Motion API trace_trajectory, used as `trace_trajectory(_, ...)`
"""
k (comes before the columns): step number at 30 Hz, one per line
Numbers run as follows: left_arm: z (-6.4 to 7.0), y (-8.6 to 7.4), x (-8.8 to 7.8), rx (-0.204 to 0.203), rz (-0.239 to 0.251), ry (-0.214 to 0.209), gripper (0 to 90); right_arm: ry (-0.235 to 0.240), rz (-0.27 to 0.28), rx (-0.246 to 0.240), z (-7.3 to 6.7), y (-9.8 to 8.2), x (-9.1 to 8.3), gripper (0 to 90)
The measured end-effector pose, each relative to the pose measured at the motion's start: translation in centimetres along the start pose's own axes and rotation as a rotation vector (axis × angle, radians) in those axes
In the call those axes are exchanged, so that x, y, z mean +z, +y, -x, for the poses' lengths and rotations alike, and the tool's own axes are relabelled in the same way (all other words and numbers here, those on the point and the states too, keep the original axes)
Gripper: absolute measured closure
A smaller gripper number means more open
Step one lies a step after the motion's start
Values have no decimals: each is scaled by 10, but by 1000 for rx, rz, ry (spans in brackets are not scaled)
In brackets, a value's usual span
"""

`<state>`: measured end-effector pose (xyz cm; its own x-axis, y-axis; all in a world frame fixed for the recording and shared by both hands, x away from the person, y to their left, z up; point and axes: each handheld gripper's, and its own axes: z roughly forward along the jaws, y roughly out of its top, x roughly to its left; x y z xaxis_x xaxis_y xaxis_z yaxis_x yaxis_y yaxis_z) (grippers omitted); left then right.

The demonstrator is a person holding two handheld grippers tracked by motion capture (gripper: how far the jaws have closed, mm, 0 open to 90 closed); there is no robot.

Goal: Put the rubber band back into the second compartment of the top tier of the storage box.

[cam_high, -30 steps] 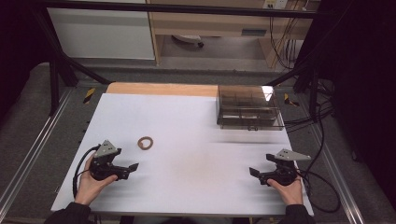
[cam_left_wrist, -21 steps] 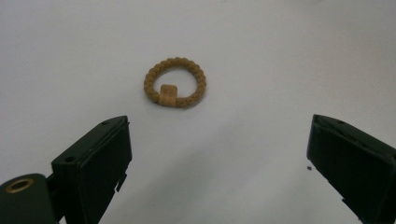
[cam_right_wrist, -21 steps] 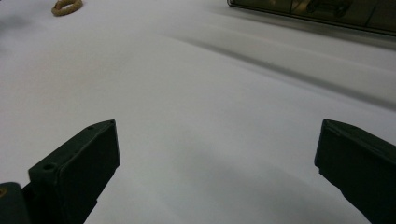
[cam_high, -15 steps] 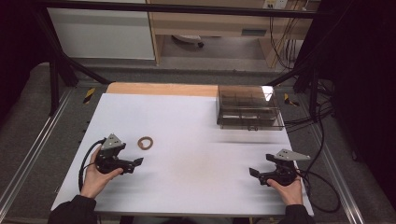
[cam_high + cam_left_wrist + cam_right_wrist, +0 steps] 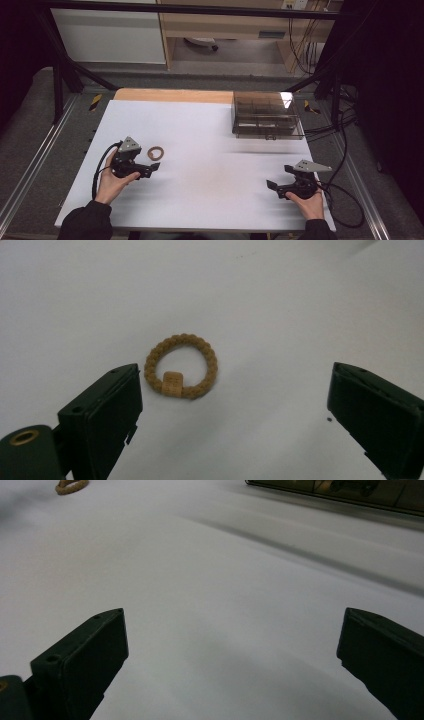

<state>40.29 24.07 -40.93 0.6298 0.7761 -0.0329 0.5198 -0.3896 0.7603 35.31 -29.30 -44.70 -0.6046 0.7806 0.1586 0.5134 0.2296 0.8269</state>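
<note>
A white table [image 5: 210,150] is seen from above. At the left, the left tool [image 5: 154,169] sits just below a braided tan ring [image 5: 156,152], its jaws spread wide and empty. In the left gripper view, the ring [image 5: 181,366] lies flat just beyond the jaws, nearer the left one, untouched. Far right of the ring, the right tool [image 5: 270,185] rests wide open, holding nothing. Up and right of the ring, well apart, stands a smoky clear box [image 5: 266,114].

1. You work in a lab-like recording bay: a white table [image 5: 210,150] framed by black metal struts [image 5: 60,75].
2. Beyond the table, cables [image 5: 300,45] hang beside a plain cabinet [image 5: 107,35].
</note>
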Motion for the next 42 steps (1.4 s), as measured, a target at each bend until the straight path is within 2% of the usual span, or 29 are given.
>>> trace_trajectory(15, -4, 6, 21, -22, -30, 22, 98, 0, 1, -3, 0, 0, 0, 7)
trace_trajectory(29, -4, 9, 40, -6, -55, 47, 190, 2, 0, 0, 0, 0, 0, 7)
trace_trajectory(35, -7, 8, 45, -15, -66, 60, 291, 4, -1, 1, 0, 0, 0, 7)
trace_trajectory(42, -6, 8, 48, 1, -77, 57, 415, 4, -2, 1, 0, 0, 0, 7)
